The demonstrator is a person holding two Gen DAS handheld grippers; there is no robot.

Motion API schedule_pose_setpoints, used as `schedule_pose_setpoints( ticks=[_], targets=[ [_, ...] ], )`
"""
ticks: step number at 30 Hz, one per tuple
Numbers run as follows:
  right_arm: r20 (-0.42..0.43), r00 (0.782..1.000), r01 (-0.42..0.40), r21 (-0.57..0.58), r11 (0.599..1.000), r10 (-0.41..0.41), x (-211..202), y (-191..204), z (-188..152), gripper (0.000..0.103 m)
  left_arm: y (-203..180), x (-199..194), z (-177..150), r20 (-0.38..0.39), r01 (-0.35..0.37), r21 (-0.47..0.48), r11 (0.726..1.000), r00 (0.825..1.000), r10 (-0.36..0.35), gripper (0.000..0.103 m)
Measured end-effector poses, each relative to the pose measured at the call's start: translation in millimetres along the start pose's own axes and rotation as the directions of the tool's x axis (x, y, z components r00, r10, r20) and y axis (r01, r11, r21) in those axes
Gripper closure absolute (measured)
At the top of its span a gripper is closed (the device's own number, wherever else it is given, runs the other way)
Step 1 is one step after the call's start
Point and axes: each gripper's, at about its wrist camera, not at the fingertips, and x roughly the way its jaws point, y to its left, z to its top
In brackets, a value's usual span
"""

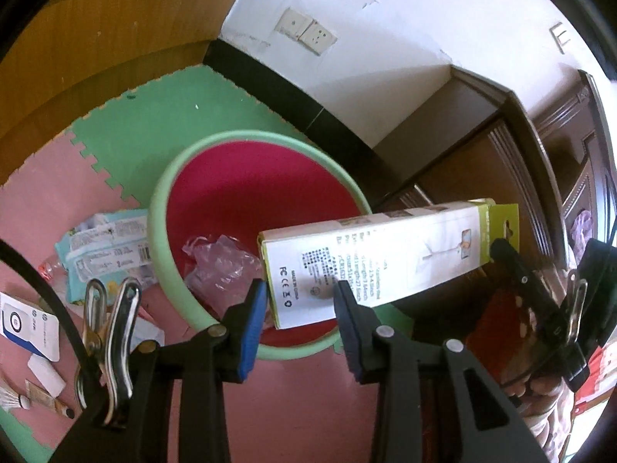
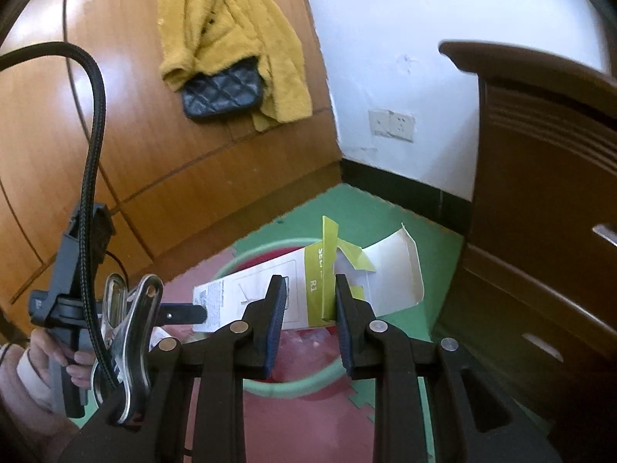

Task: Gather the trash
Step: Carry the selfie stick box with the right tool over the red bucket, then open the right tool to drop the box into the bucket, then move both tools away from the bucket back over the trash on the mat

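The right gripper [image 2: 308, 308] is clamped on the green end of a long white box [image 2: 300, 293], holding it above the green bin [image 1: 162, 208]. The left gripper [image 1: 300, 301] stands apart around the box's lower end, pads not clearly touching it.

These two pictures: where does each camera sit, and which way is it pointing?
Left wrist: on the left gripper, looking down along its fingers at the bin and the box, which the right gripper holds; a hand shows at right.
Right wrist: on the right gripper, shut on the box above the bin; the person's other hand and the left gripper's finger show at left.
Both share the box, bin, floor mat and wall sockets.
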Motion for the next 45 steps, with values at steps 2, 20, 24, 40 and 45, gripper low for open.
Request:
schedule_pose_setpoints(
  ticks=[2, 20, 24, 40, 45],
  targets=[
    [-0.015, 1.0, 0.025, -0.007, 1.0, -0.025, 6.3, -0.9, -1.7, 0.076, -0.6, 7.2, -0.2, -0.008, -0.023, 0.011, 1.0, 1.0, 0.023, 0.067],
    [-0.121, 0.992, 0.033, -0.036, 0.999, -0.037, 31.8, 9.6, -12.7, 0.072, -1.6, 14.5, -12.7, -0.028, -0.118, 0.08, 0.99, 0.992, 0.12, 0.067],
    [-0.083, 0.996, 0.028, -0.046, 0.999, -0.032, 28.8, 14.6, -10.8, 0.057, -3.5, 13.3, -14.0, -0.031, -0.131, 0.091, 0.987, 0.991, 0.134, 0.067],
    [-0.083, 0.996, -0.035, -0.124, 0.992, 0.025, 35.7, 45.6, -15.7, 0.048, -6.4, 5.1, -18.6, -0.02, -0.182, 0.128, 0.975, 0.982, 0.186, 0.067],
    [-0.099, 0.994, -0.065, -0.152, 0.986, 0.05, 39.8, 57.6, -19.8, 0.048, -4.6, -1.2, -20.0, -0.02, -0.193, 0.136, 0.972, 0.98, 0.197, 0.067]
  ],
)
